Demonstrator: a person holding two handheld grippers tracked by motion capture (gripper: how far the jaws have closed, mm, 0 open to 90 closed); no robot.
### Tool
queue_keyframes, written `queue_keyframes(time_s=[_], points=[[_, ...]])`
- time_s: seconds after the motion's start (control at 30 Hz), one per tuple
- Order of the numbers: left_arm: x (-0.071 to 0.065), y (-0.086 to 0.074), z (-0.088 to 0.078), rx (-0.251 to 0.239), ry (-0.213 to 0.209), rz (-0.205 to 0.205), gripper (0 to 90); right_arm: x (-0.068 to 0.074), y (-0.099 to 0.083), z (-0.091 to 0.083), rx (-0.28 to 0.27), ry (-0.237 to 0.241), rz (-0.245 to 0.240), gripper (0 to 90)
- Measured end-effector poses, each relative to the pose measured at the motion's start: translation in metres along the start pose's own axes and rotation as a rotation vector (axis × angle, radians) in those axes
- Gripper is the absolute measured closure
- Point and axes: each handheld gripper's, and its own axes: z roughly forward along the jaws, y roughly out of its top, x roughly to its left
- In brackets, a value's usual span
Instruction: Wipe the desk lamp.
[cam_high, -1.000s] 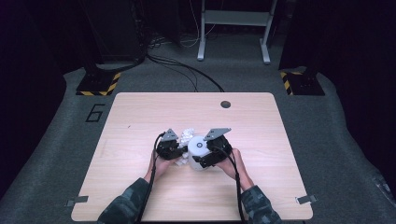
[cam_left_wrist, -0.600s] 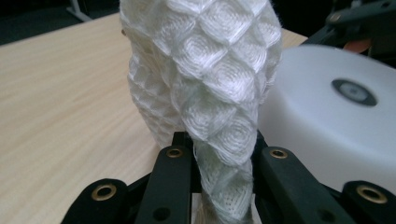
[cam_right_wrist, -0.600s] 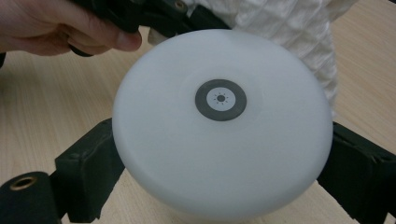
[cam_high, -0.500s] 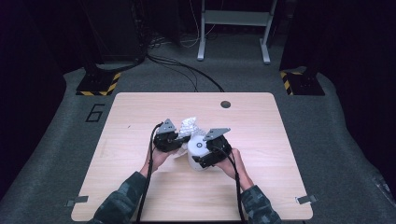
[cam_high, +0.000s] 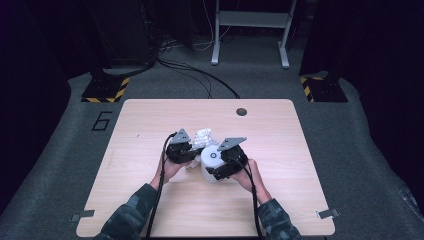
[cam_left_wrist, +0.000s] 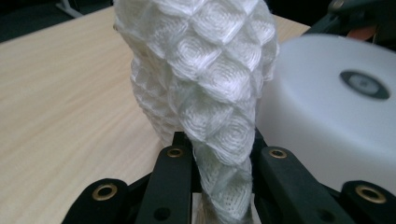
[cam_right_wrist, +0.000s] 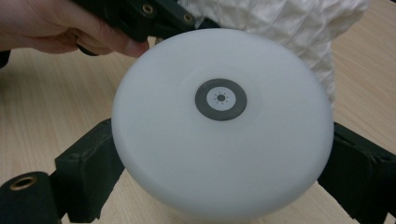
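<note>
Between pinching jaws, cloth (cam_left_wrist: 205, 84) stands upright (tapering downward).

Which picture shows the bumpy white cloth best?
The left gripper view: the quilted cloth stands close up, pinched between the black jaws. The right gripper view shows its edge behind the white round lamp; the high view shows a small white bunch.

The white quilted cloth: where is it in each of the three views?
High view: white quilted cloth at table centre, between the two grippers.
Left gripper view: cloth upright in the middle, pinched by the jaws.
Right gripper view: cloth at the top right.
Shared landmark: the white round container beside it.
</note>
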Motion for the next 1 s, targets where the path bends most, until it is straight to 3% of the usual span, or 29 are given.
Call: queue_keyframes(time_s=[0.4,0.57,0.63,0.77,0.93,1.0], points=[[-0.002,-0.028,0.012,0.037,0.021,-0.062,80.0,0.0,0.0,0.0,0.003,-0.001,-0.003,8.7],[-0.002,-0.031,0.014,0.089,0.033,-0.024,80.2,0.0,0.0,0.0,0.004,-0.002,0.001,8.7],[-0.004,-0.032,0.017,0.079,0.053,-0.034,80.2,0.001,-0.001,0.001,-0.001,-0.003,0.01,8.7],[-0.007,-0.032,0.019,0.107,0.076,0.007,80.3,0.001,-0.001,0.001,0.003,0.0,0.009,8.6],[-0.007,-0.032,0.02,0.105,0.076,-0.001,80.3,0.001,-0.001,0.001,-0.003,-0.001,0.008,8.6],[-0.007,-0.031,0.019,0.101,0.062,-0.024,80.3,0.001,-0.002,0.001,-0.004,0.0,0.009,8.6]])
